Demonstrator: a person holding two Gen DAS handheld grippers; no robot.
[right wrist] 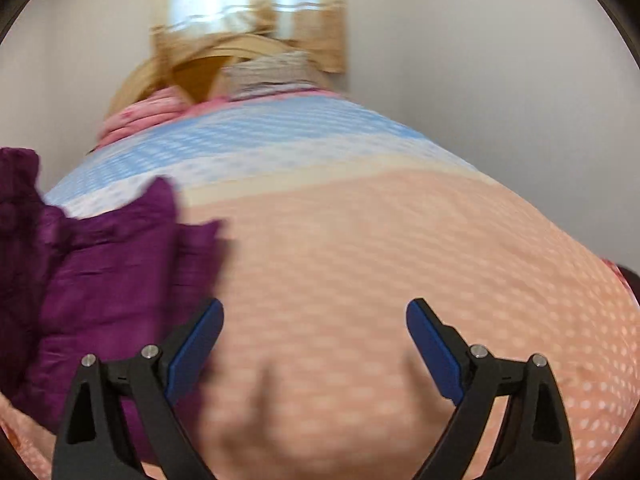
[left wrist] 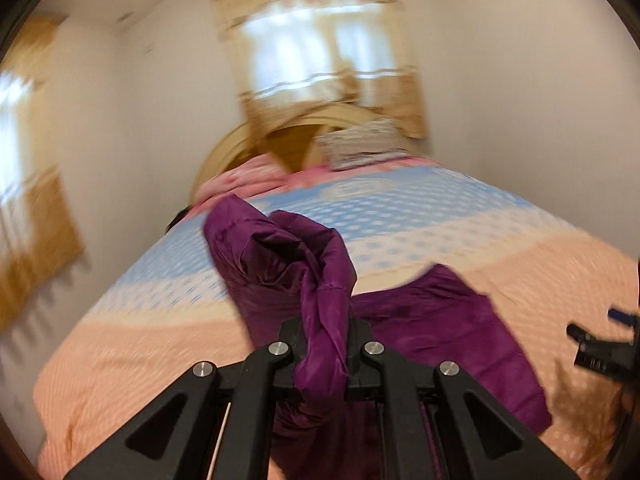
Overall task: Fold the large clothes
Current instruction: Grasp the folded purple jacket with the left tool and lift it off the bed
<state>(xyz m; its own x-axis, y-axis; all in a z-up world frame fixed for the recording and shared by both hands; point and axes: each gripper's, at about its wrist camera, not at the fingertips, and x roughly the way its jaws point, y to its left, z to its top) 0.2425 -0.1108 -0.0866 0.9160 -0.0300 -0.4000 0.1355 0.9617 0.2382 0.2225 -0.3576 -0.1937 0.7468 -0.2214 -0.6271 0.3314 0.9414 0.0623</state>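
Above the patterned bedspread (left wrist: 400,216) the left gripper (left wrist: 326,344) pinches a twisted bunch of the purple garment (left wrist: 452,320) (mostly lying on the bed), while the right gripper (right wrist: 315,338) stands wide open and empty, so the slippery fabric could slide out.

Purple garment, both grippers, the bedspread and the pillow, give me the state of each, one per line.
purple garment: bunched, one fold pinched and lifted, the rest trailing on the bed
left gripper: shut on the purple garment
right gripper: open, nothing between its fingers, above the bedspread
bedspread: spread over the bed
pillow: lying at the head of the bed
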